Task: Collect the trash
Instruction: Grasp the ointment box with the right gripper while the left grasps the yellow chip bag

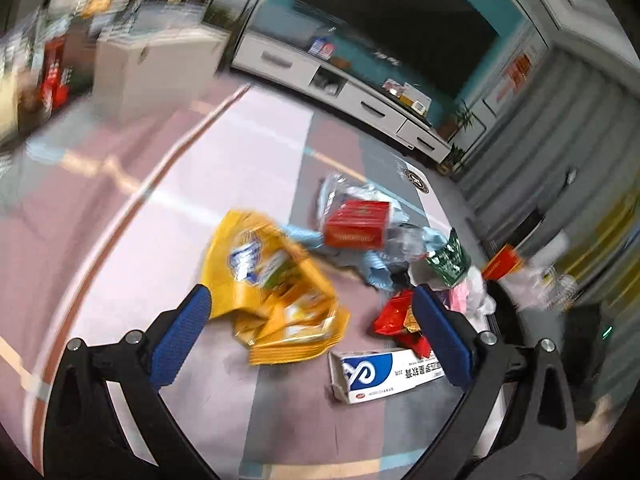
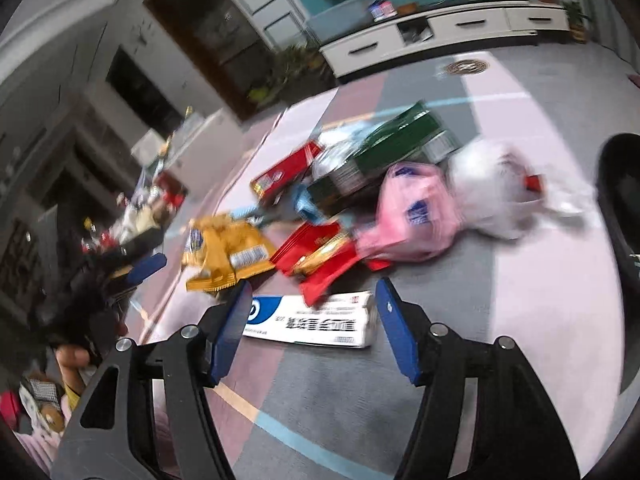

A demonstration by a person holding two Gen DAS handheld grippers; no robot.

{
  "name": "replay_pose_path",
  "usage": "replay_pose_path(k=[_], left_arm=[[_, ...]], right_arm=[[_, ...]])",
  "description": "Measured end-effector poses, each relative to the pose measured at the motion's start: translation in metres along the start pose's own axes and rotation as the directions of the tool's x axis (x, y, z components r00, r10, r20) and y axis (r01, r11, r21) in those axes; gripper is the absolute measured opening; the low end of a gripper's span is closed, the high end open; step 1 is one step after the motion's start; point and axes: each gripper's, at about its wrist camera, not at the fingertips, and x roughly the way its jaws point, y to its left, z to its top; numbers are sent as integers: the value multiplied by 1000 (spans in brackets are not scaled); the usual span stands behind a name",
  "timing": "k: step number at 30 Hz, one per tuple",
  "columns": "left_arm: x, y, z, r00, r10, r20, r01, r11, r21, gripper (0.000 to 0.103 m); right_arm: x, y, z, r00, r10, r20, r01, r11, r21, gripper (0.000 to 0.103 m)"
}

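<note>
Trash lies in a heap on the patterned floor mat. In the left wrist view my left gripper [image 1: 310, 300] is open above a yellow snack bag [image 1: 276, 284]; a white-and-blue toothpaste box [image 1: 380, 374] lies nearer its right finger, with red wrappers [image 1: 396, 316], a red box [image 1: 358, 224] and a green packet [image 1: 448, 258] beyond. In the right wrist view my right gripper [image 2: 312, 300] is open and empty, just above the toothpaste box [image 2: 316, 320]. Red wrappers [image 2: 316, 258], the yellow bag [image 2: 224, 252], a pink bag [image 2: 412, 216] and a white bag [image 2: 500, 188] lie beyond it.
A white TV cabinet [image 1: 352, 92] with drawers stands along the far wall, also in the right wrist view [image 2: 440, 32]. A white box [image 1: 156, 68] stands at far left. A black bin rim [image 2: 620, 200] is at the right. The left gripper's blue finger [image 2: 146, 268] shows left.
</note>
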Motion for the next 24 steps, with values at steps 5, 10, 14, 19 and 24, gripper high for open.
replay_pose_path(k=[5, 10, 14, 19, 24], left_arm=[[10, 26, -2, 999, 6, -32, -9, 996, -85, 100], [29, 18, -9, 997, -8, -75, 2, 997, -82, 100], [43, 12, -12, 994, 36, -99, -40, 998, -40, 100], [57, 2, -16, 987, 114, -114, -114, 993, 10, 100], [61, 6, -19, 981, 142, -131, -142, 990, 16, 91]], right_arm=[[11, 14, 2, 1000, -15, -17, 14, 998, -57, 63], [28, 11, 5, 997, -66, -39, 64, 997, -50, 63], [38, -1, 4, 997, -49, -67, 49, 999, -7, 63], [47, 0, 2, 995, -8, -102, 8, 1000, -5, 63], [47, 3, -10, 982, 40, -186, -42, 999, -5, 63]])
